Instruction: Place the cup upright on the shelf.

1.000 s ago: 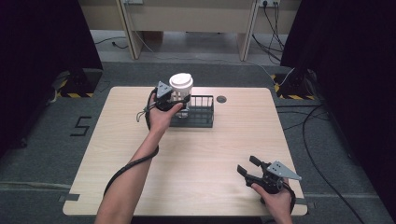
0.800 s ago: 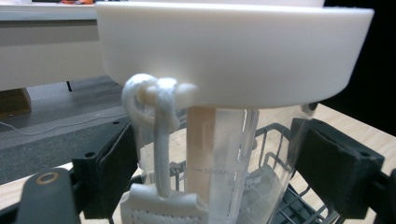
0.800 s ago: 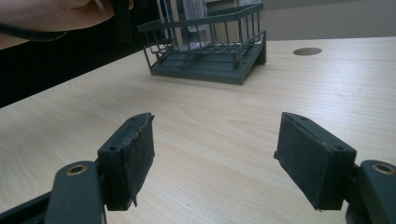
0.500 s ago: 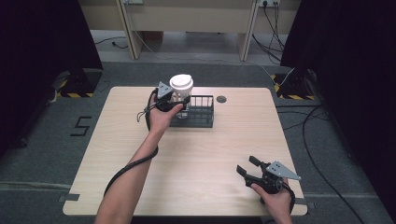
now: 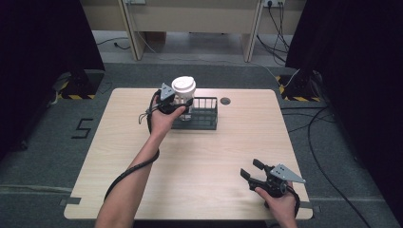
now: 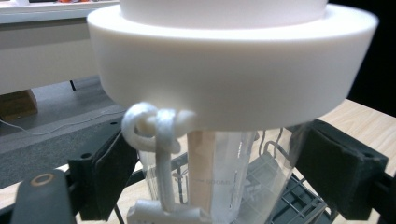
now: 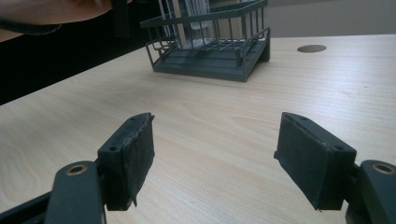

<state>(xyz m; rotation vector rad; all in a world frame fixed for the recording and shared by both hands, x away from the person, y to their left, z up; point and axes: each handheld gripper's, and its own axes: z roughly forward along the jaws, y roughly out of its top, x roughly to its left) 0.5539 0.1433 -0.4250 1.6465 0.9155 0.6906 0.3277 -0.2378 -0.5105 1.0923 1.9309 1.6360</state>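
At table's far edge, left gripper (image 5: 177,103) jaws pinch white-lidded clear bottle (image 5: 183,91) in wire basket (image 5: 205,116); transfer unfinished; right gripper (image 5: 252,170) jaws spread, idle.

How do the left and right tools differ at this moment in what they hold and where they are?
The left tool is at the table's far side, its jaws around a clear bottle with a white lid, over the dark wire rack. The right tool is at the near right edge, jaws spread wide with nothing between them, only bare table ahead. Both have black padded jaws, and a hand holds each.
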